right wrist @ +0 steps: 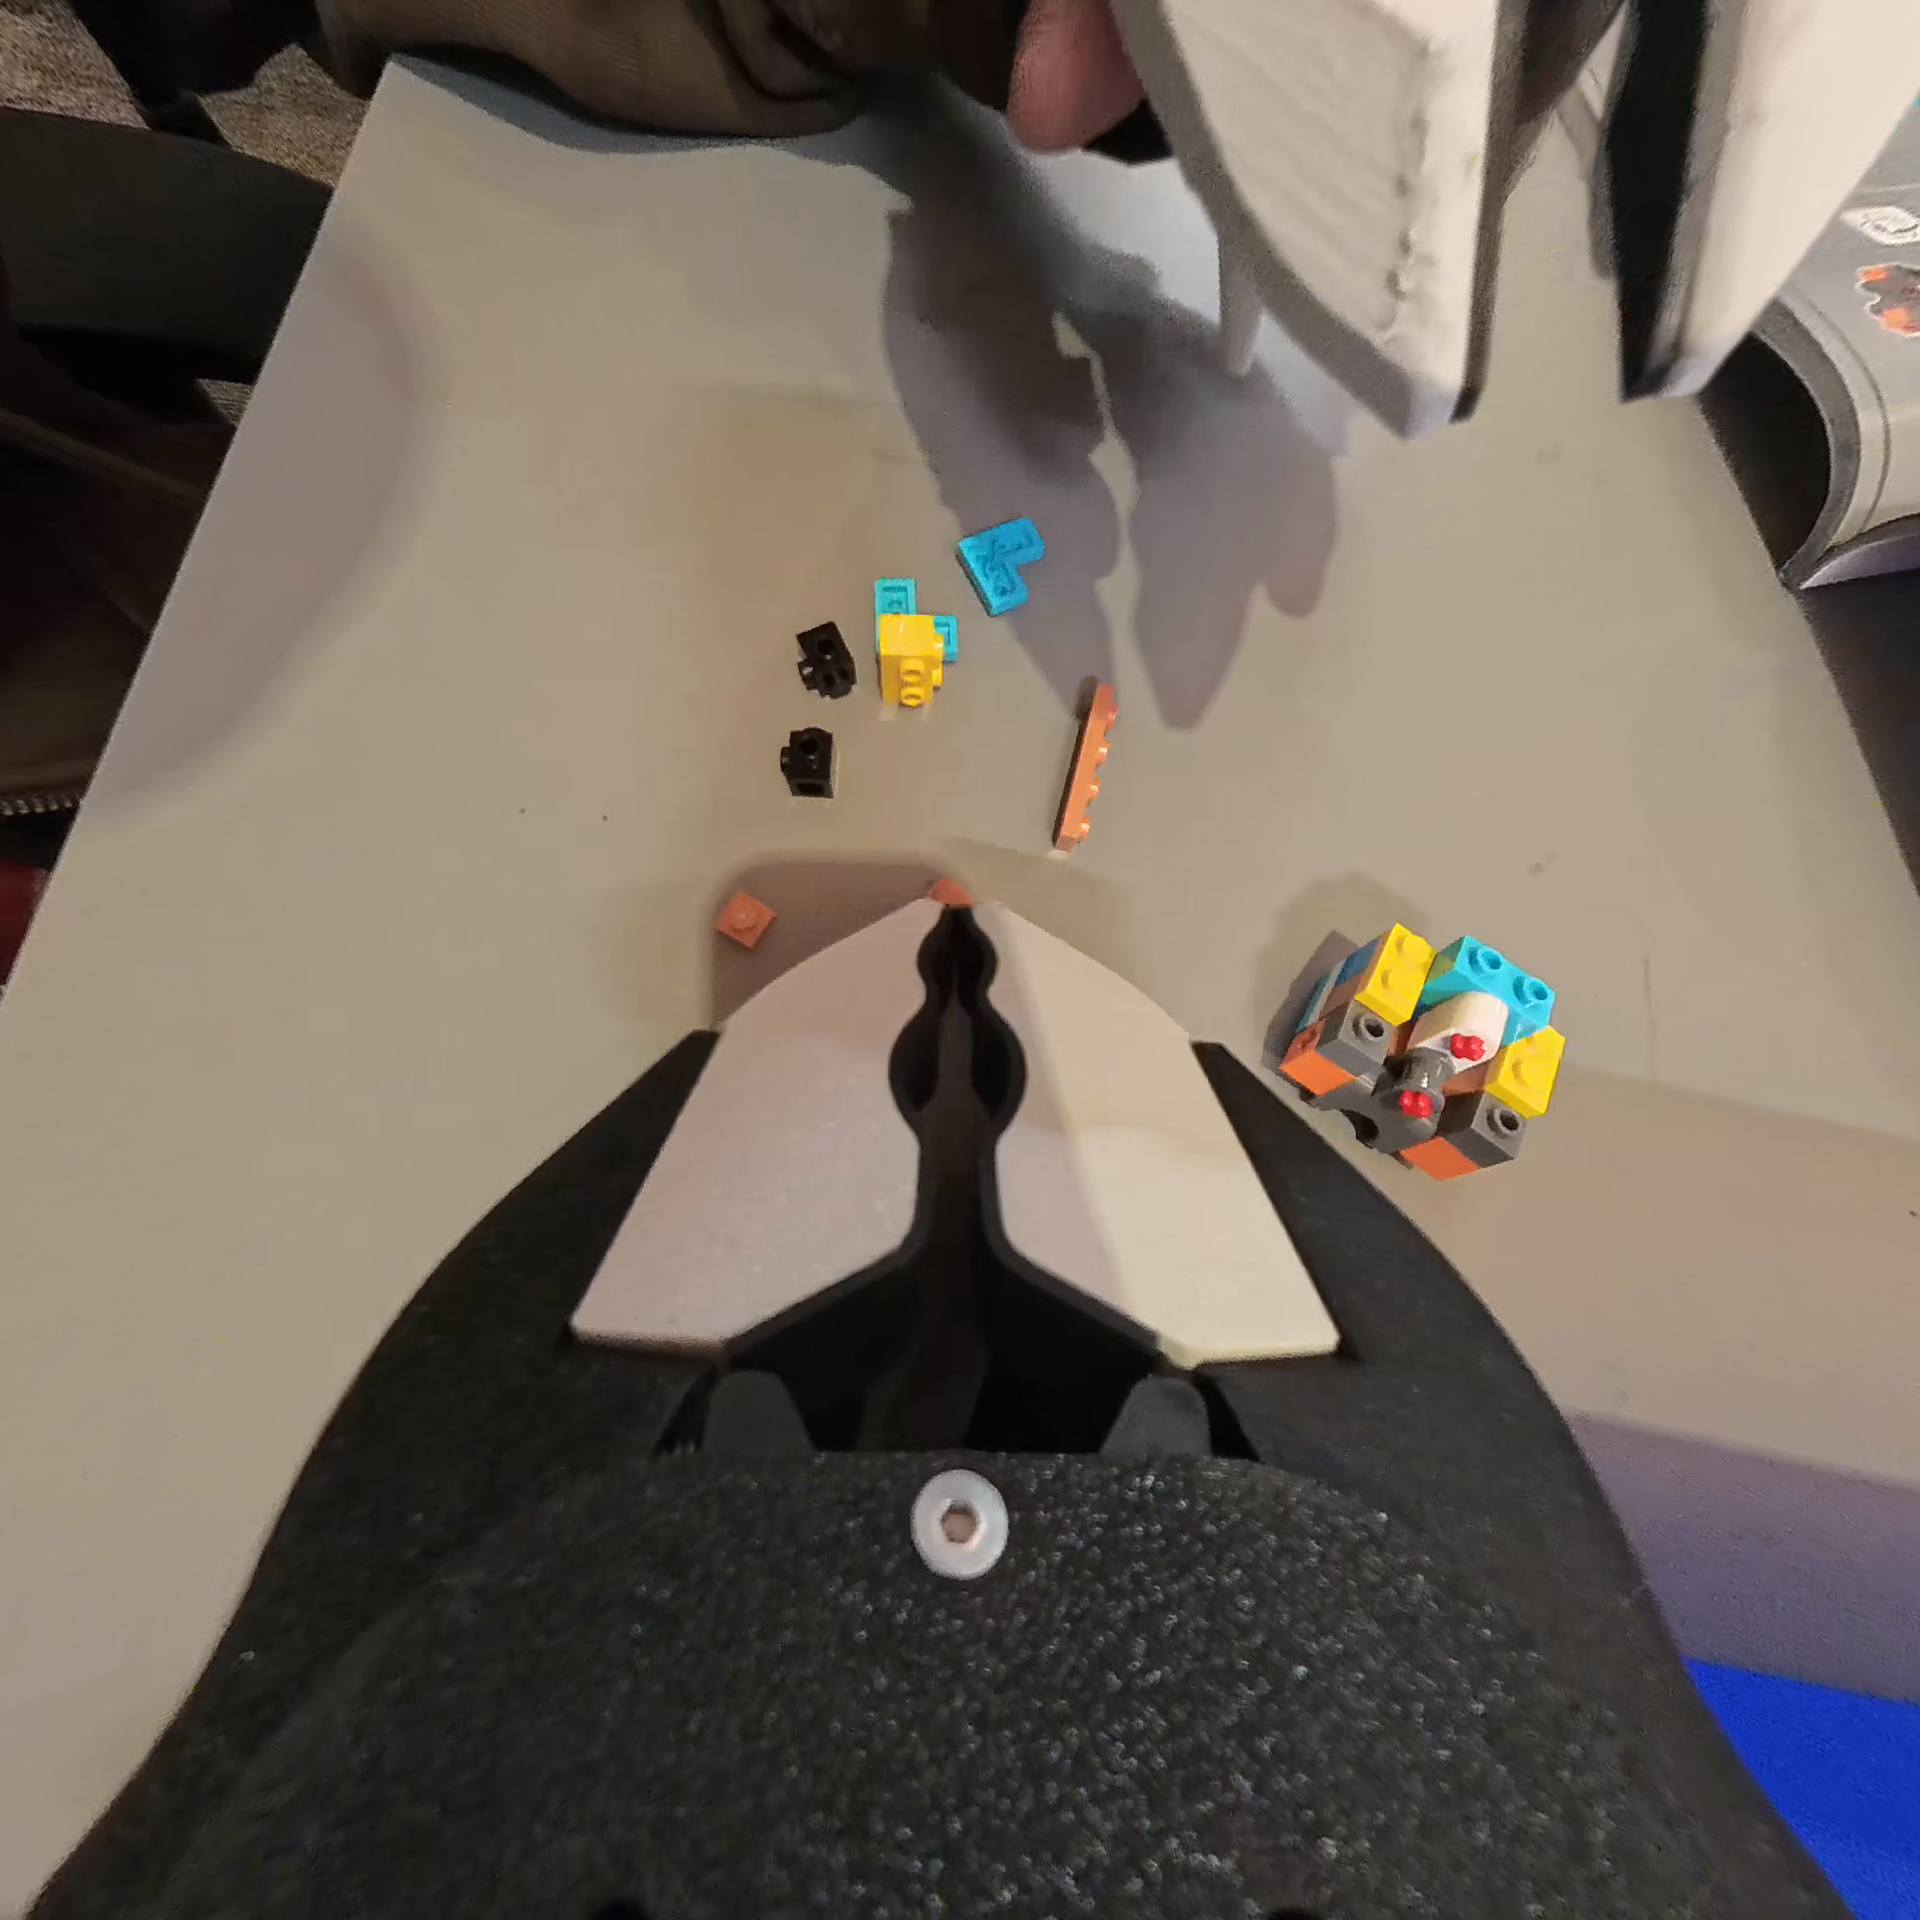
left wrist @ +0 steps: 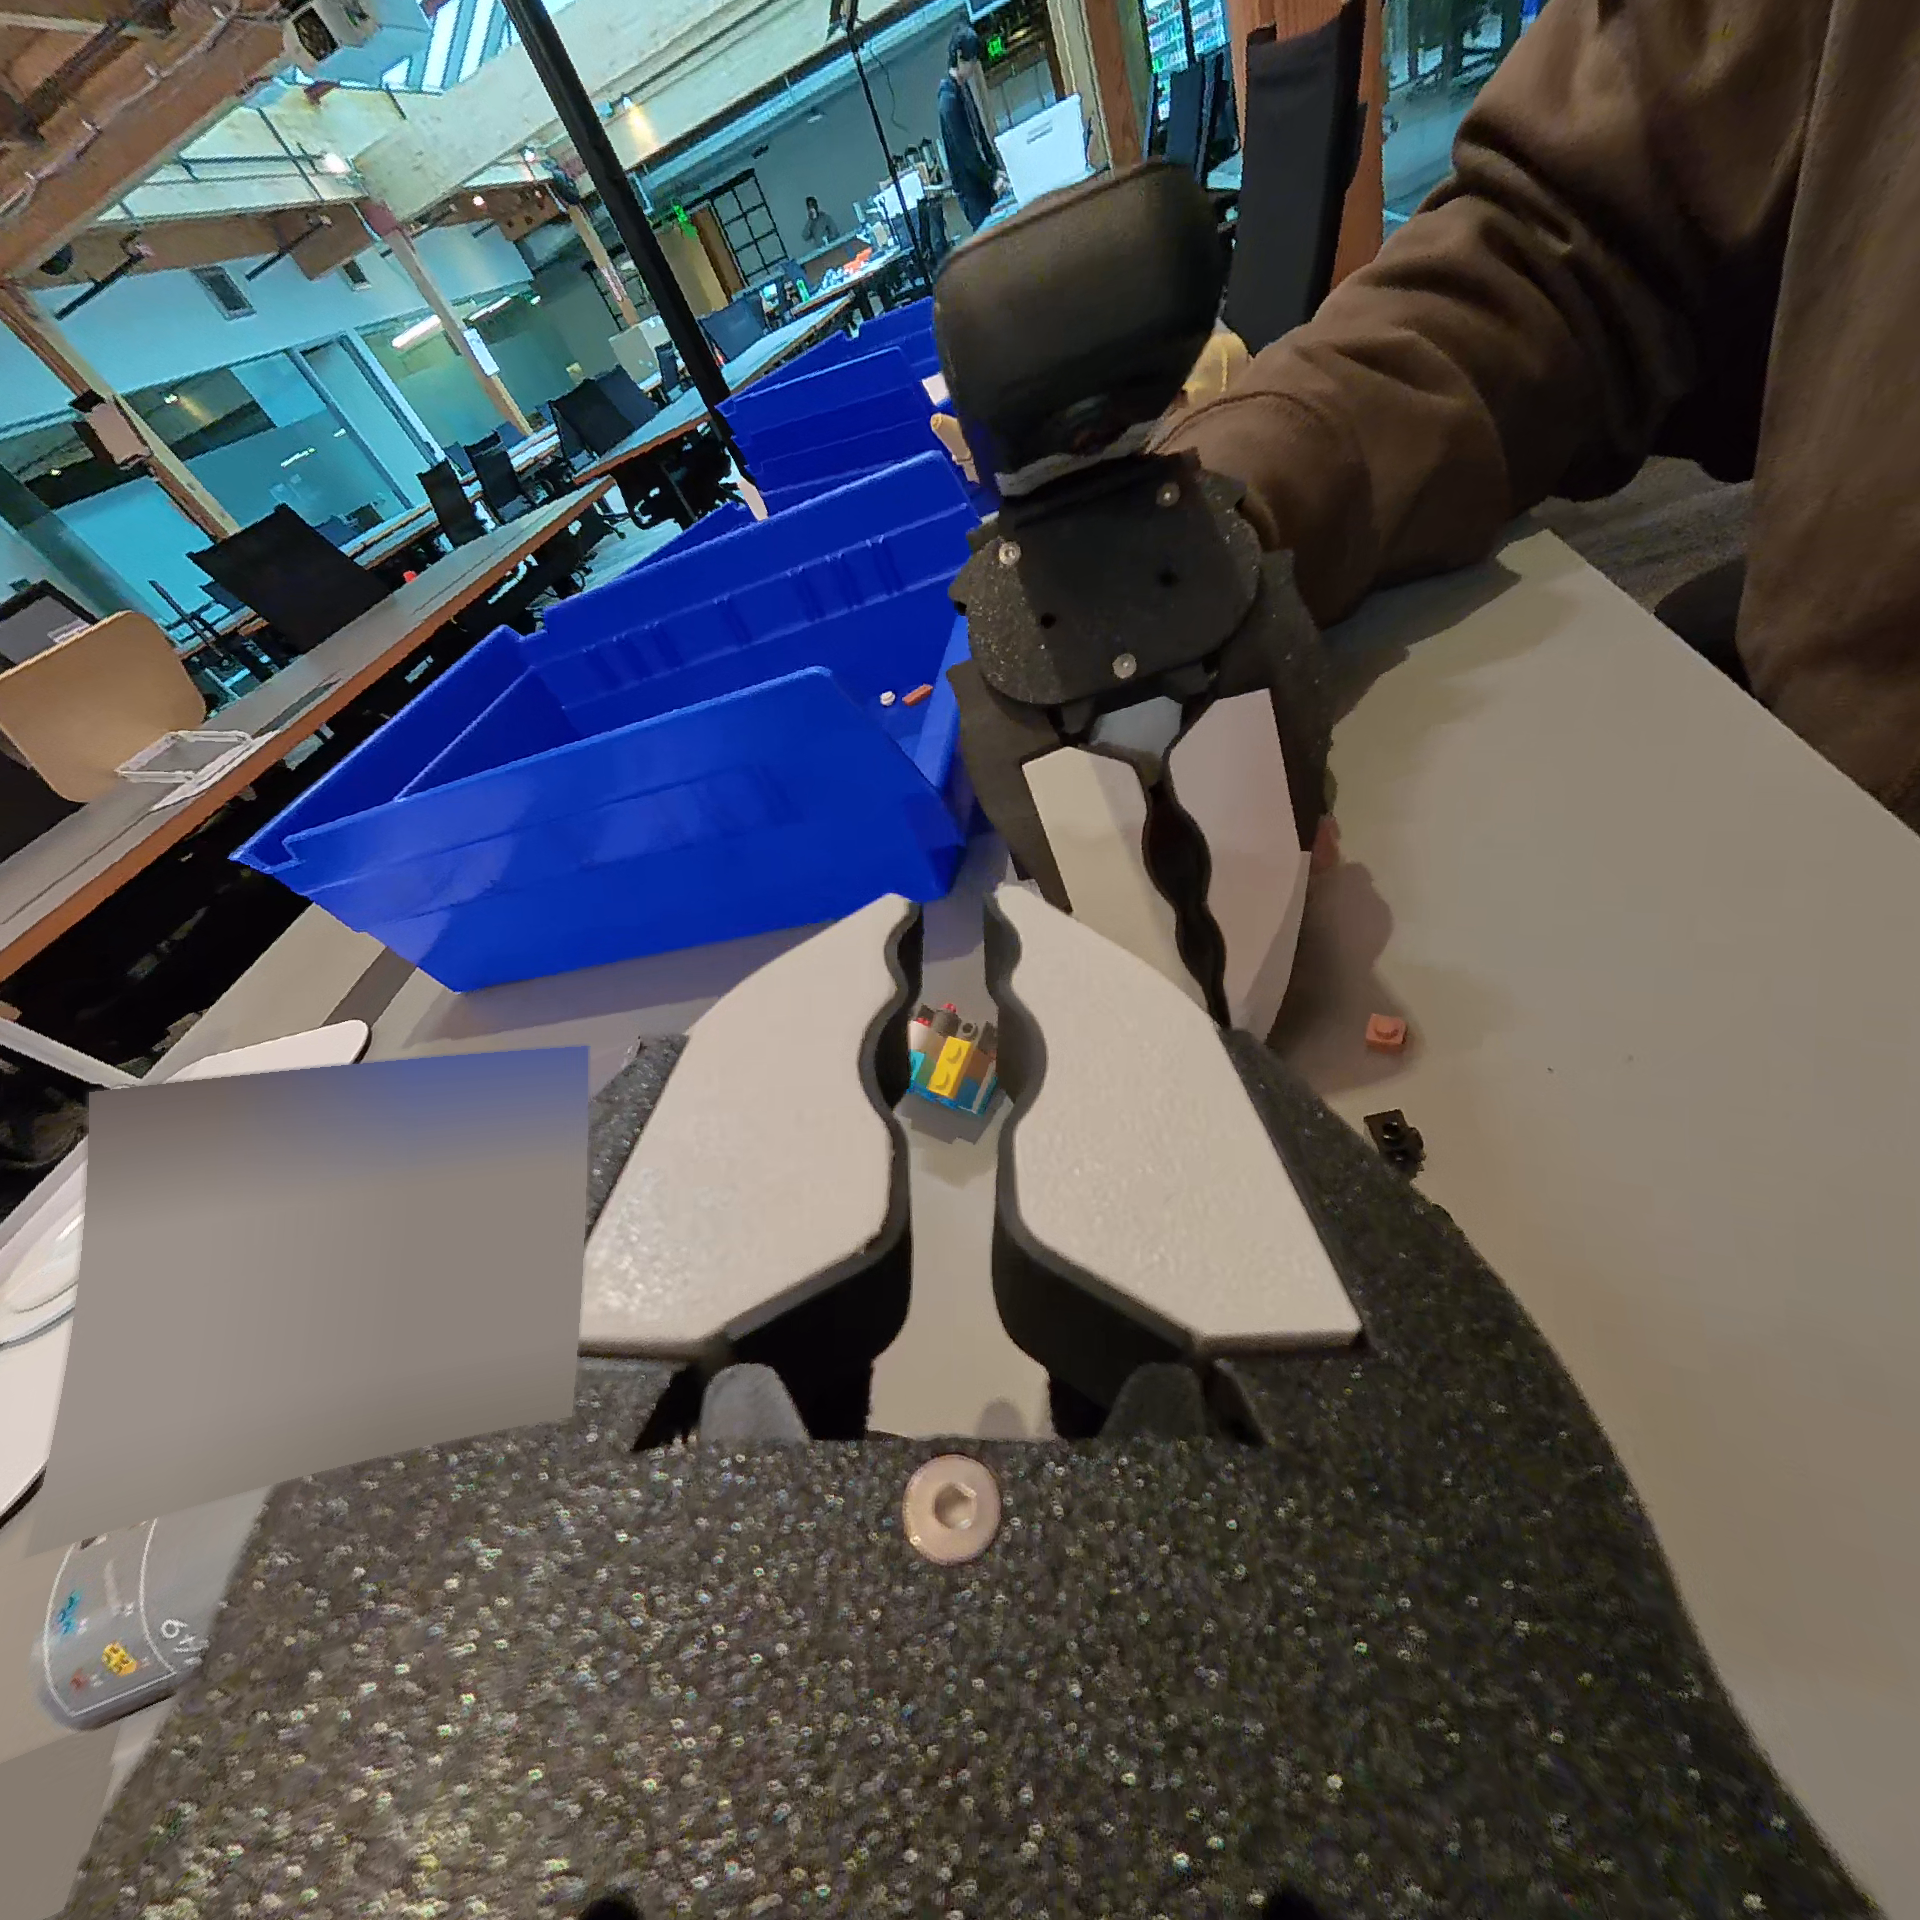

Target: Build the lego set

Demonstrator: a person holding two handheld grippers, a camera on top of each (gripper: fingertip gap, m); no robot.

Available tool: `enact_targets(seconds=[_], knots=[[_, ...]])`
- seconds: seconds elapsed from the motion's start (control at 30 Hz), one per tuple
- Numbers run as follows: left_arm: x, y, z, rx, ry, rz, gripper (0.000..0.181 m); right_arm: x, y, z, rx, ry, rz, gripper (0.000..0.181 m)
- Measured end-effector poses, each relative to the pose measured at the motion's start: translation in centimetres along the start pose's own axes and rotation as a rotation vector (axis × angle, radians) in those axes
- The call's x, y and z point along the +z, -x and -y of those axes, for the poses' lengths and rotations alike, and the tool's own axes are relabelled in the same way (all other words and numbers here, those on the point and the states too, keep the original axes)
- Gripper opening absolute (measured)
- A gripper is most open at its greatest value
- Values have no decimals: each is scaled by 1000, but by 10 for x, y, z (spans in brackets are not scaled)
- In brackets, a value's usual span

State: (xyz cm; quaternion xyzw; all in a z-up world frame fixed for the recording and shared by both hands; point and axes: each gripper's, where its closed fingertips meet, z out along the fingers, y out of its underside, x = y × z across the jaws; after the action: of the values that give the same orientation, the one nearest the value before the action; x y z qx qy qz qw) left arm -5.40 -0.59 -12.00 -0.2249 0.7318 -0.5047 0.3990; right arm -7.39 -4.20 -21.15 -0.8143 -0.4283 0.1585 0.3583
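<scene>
The partly built lego model (right wrist: 1423, 1049), made of yellow, teal, grey and orange bricks, lies on the grey table (right wrist: 468, 520) to the right of my right gripper (right wrist: 951, 909). That gripper is shut, with a small orange plate (right wrist: 948, 891) showing at its tips, low on the table. My left gripper (left wrist: 951, 925) is open and empty. It hovers above the model (left wrist: 951, 1070), which shows through its gap. Loose parts lie ahead of the right gripper: another small orange plate (right wrist: 745, 917), a long orange plate (right wrist: 1089, 764), two black bricks (right wrist: 826, 660), a yellow-and-teal piece (right wrist: 909, 655) and a teal L-plate (right wrist: 1000, 563).
Blue bins (left wrist: 623, 810) stand in a row along the table's far side. An instruction booklet (right wrist: 1860, 416) lies at the table's edge beside the left gripper (right wrist: 1548, 400). A person's brown sleeve (left wrist: 1558, 364) reaches in behind the right gripper (left wrist: 1216, 1013). The grippers' ends are close to 10 cm from one another. The left gripper is farther from the long orange plate (right wrist: 1089, 764), some 9 cm, than the right, some 4 cm. From the right gripper's tips to the yellow-and-teal piece (right wrist: 909, 655) is close to 5 cm.
</scene>
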Motion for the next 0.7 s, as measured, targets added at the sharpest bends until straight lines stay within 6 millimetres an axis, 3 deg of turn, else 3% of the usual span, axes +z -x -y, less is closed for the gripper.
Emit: enact_targets(seconds=[0.53,0.7], knots=[[-3,4,3,14,-10,29,11,-2,-4,0,-5,-15,-39,0],[-3,5,5,13,-22,38,11,-5,-8,6,-5,-60,-58,17]])
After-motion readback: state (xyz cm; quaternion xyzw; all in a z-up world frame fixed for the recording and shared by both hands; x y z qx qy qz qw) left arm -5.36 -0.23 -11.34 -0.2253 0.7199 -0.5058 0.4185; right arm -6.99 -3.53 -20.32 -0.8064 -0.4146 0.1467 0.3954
